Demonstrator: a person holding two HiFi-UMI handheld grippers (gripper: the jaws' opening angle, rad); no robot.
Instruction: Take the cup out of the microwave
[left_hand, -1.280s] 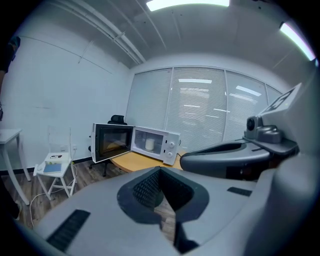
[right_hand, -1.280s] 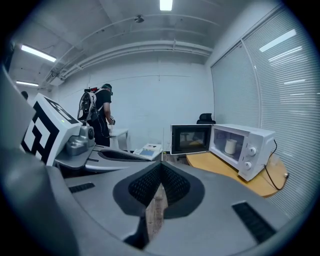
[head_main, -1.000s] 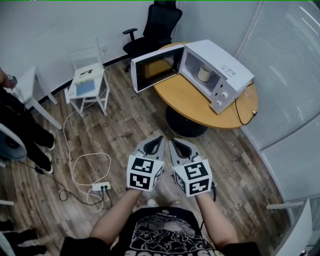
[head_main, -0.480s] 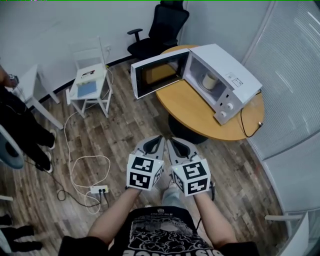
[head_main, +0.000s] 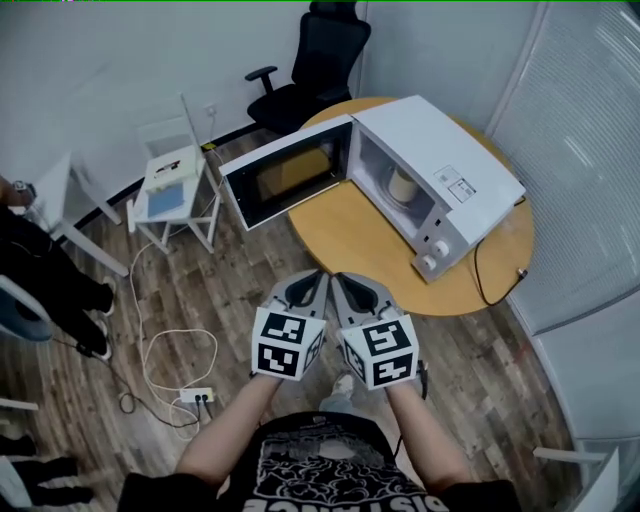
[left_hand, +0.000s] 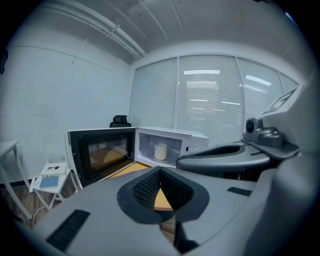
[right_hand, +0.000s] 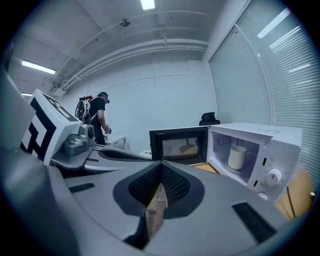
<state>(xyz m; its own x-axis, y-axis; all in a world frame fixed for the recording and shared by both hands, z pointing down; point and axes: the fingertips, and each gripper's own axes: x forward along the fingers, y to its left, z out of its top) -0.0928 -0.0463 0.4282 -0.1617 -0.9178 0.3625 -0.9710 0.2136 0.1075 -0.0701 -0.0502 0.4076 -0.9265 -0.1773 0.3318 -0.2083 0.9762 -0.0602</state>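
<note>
A white microwave (head_main: 446, 160) stands on a round wooden table (head_main: 366, 243) with its door (head_main: 285, 181) swung wide open to the left. A pale cup (head_main: 402, 184) sits upright inside the cavity. It also shows in the left gripper view as the cup (left_hand: 160, 151) and in the right gripper view as the cup (right_hand: 237, 157). My left gripper (head_main: 313, 286) and right gripper (head_main: 345, 288) are held side by side over the floor, short of the table edge. Both are shut and empty, and both point toward the microwave (left_hand: 170, 145).
A black office chair (head_main: 312, 60) stands behind the table. A small white chair (head_main: 176, 178) carrying items is at the left, with a cable and power strip (head_main: 196, 397) on the wooden floor. A person (head_main: 45, 262) stands at the far left. Blinds cover the glass wall (head_main: 590, 150) on the right.
The table and microwave have come closer and lower in the head view as I move toward them. Both grippers stay shut and side by side.
</note>
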